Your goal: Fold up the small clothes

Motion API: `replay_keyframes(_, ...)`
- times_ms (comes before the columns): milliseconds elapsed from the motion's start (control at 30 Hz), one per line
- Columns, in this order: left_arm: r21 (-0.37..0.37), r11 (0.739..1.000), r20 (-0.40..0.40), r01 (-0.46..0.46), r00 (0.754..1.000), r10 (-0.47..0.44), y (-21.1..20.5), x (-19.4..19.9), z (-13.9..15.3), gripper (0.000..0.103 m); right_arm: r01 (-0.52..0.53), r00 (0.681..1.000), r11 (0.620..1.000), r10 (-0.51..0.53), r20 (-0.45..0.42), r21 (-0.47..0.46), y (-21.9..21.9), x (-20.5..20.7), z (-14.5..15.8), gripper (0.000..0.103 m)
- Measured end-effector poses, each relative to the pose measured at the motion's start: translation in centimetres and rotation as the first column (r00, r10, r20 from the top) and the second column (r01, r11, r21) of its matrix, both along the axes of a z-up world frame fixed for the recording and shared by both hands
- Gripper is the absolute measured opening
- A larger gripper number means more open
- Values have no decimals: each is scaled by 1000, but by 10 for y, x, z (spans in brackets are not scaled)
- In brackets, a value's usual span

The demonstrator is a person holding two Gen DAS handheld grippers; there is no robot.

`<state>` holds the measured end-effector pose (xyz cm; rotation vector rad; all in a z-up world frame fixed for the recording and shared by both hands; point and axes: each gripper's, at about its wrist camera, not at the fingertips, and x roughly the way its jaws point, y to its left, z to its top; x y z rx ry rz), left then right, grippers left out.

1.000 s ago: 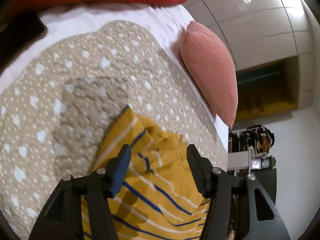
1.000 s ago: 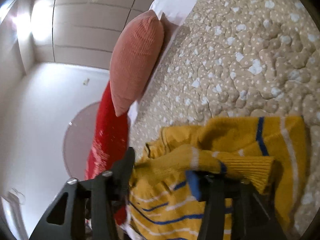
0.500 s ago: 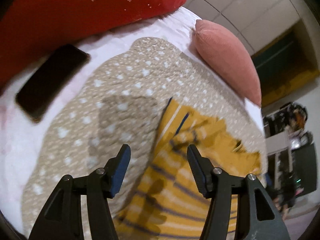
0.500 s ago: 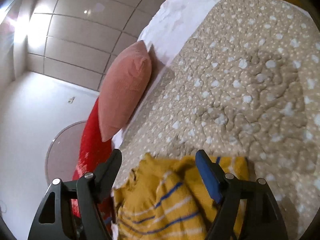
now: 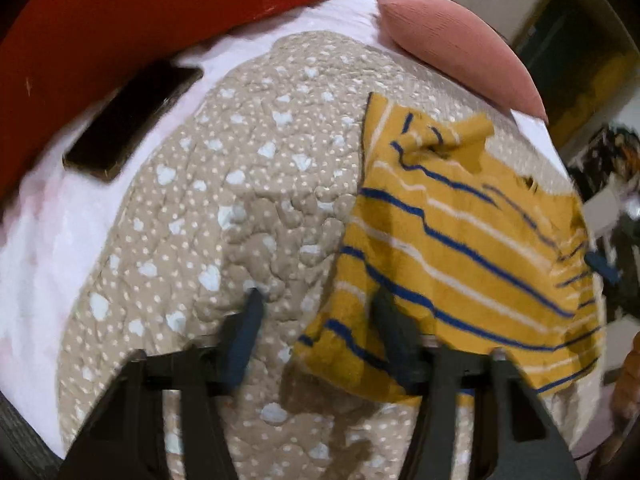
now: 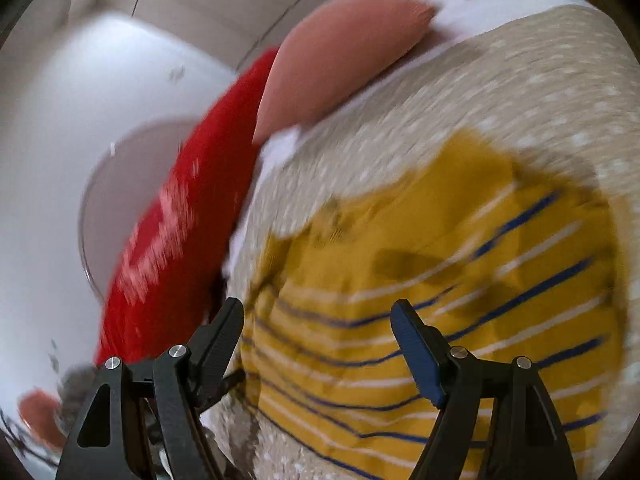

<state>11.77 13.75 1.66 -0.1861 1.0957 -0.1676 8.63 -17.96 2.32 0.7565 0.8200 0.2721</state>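
A small mustard-yellow garment with blue and white stripes (image 5: pixel 452 236) lies flat on the beige dotted quilt (image 5: pixel 224 208). In the left wrist view it fills the right half, its sleeve folded in near the top. My left gripper (image 5: pixel 316 320) is open and empty, above the garment's near left edge. In the blurred right wrist view the garment (image 6: pixel 420 300) lies under my right gripper (image 6: pixel 318 320), which is open and empty.
A black phone (image 5: pixel 128 120) lies on the white sheet at the left. A red pillow (image 5: pixel 132 20) and a pink pillow (image 5: pixel 452 44) lie at the head of the bed; both show in the right wrist view (image 6: pixel 160 248) (image 6: pixel 336 60).
Both grippers have drawn back and up from the garment. The right gripper was closed around the knit cuff one second ago and is now open and empty. The garment lies spread flatter.
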Motion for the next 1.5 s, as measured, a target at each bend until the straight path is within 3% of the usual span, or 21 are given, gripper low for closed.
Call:
replay_keyframes(33,-24,1000,5,2,1000,-2,3,-2,1,12,-27,1000,999,27,-8,-28,14,5,-2,81)
replay_keyframes(133,-86,996,22,-35,999,37,16,-11,5,10,-99,995,989,97,-21,-106,57,24,-2,81)
replay_keyframes(267,-144,989,28,-43,998,48,23,-18,1,10,-168,986,970,162,-49,-175,109,58,-4,81)
replay_keyframes(433,-228,972,20,-53,998,59,33,-21,-6,10,-192,980,943,169,-107,-273,151,102,-17,81)
replay_keyframes(567,-249,967,21,-54,998,61,34,-21,-10,10,-232,970,916,191,-153,-326,180,136,-26,81)
replay_keyframes(700,-298,952,8,-63,998,69,39,-19,-15,18,-263,959,873,187,-215,-411,209,164,-35,83)
replay_keyframes(767,-326,943,-1,-61,998,64,39,-17,-18,25,-278,954,836,184,-235,-472,221,168,-36,86)
replay_keyframes(867,-335,940,-2,-63,998,66,34,-17,-20,33,-330,939,734,192,-285,-593,241,167,-40,87)
replay_keyframes(967,-294,954,16,-64,997,71,24,-18,-17,33,-352,932,631,170,-319,-691,256,161,-49,87)
replay_keyframes(1000,-272,960,20,-62,997,71,19,-18,-16,20,-346,935,611,159,-318,-712,259,159,-50,86)
replay_keyframes(1033,-263,963,19,-58,998,65,16,-19,-15,12,-339,938,599,149,-314,-725,260,156,-51,82)
replay_keyframes(1067,-263,963,15,-57,998,64,13,-20,-15,12,-326,942,588,137,-306,-740,260,153,-51,77)
replay_keyframes(1133,-250,966,25,-64,997,72,9,-25,-9,11,-306,949,569,123,-290,-763,259,146,-47,41)
replay_keyframes(1167,-251,966,32,-62,997,72,7,-28,-5,11,-305,950,574,127,-285,-760,257,142,-45,33)
replay_keyframes(1200,-254,965,36,-58,997,69,3,-31,0,11,-302,951,598,137,-277,-743,251,138,-40,20)
replay_keyframes(1233,-257,965,42,-48,997,61,-3,-35,6,11,-294,954,632,146,-262,-717,244,131,-34,15)
replay_keyframes(1300,-253,967,68,-15,997,33,-19,-46,23,11,-256,966,705,152,-211,-661,217,115,-19,13)
replay_keyframes(1500,-220,965,145,143,983,-113,-104,-71,69,11,-113,994,852,101,-50,-511,118,64,26,11)
